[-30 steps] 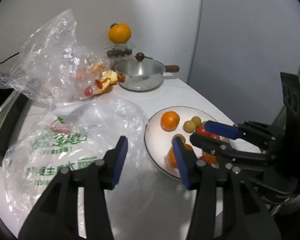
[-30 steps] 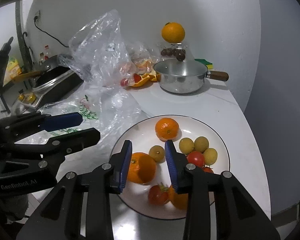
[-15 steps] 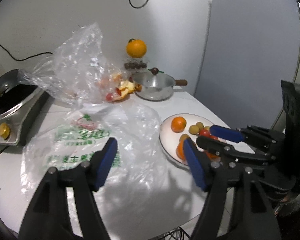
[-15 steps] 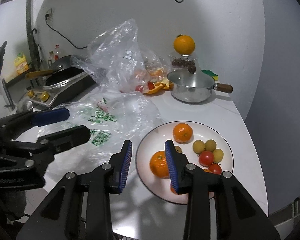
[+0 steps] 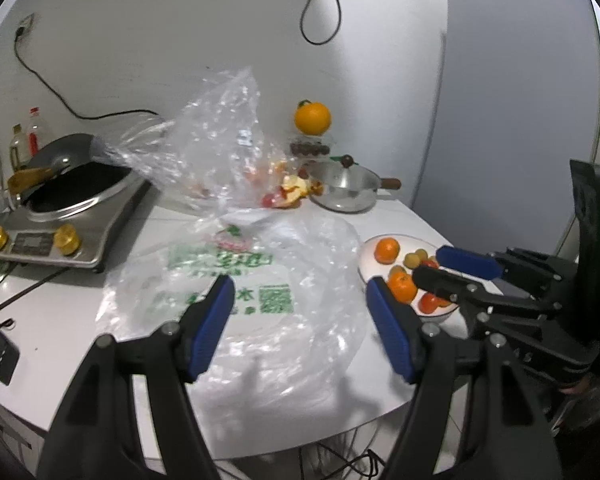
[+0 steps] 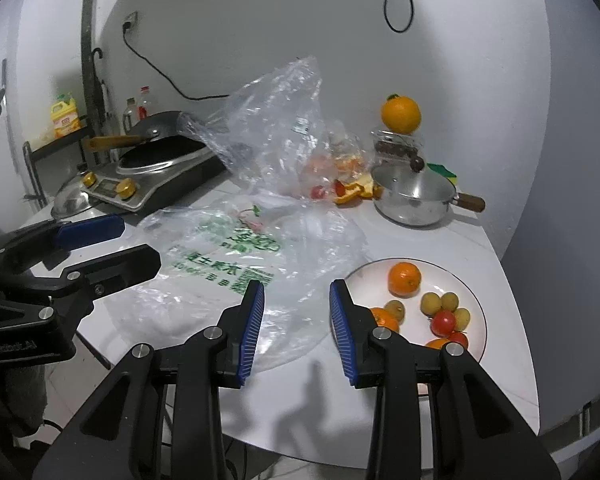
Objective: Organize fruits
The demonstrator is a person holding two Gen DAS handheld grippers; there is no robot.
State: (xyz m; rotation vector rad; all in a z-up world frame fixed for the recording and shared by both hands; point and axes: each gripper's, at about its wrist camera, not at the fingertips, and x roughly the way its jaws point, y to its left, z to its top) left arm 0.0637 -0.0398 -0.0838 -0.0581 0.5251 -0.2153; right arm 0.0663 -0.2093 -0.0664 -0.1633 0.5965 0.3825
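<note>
The left gripper and right gripper hung apart and empty above the white round table. The printed clear plastic bag lay flat beside the white round plate holding oranges, a red tomato and small yellow fruits. Any further regrouping probably wanted gentle, narrow grips.

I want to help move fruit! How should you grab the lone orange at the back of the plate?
Grip the round orange tangerine across its middle, coming from above. It sits alone on the white plate, with bare plate on both sides for the fingers.
</note>
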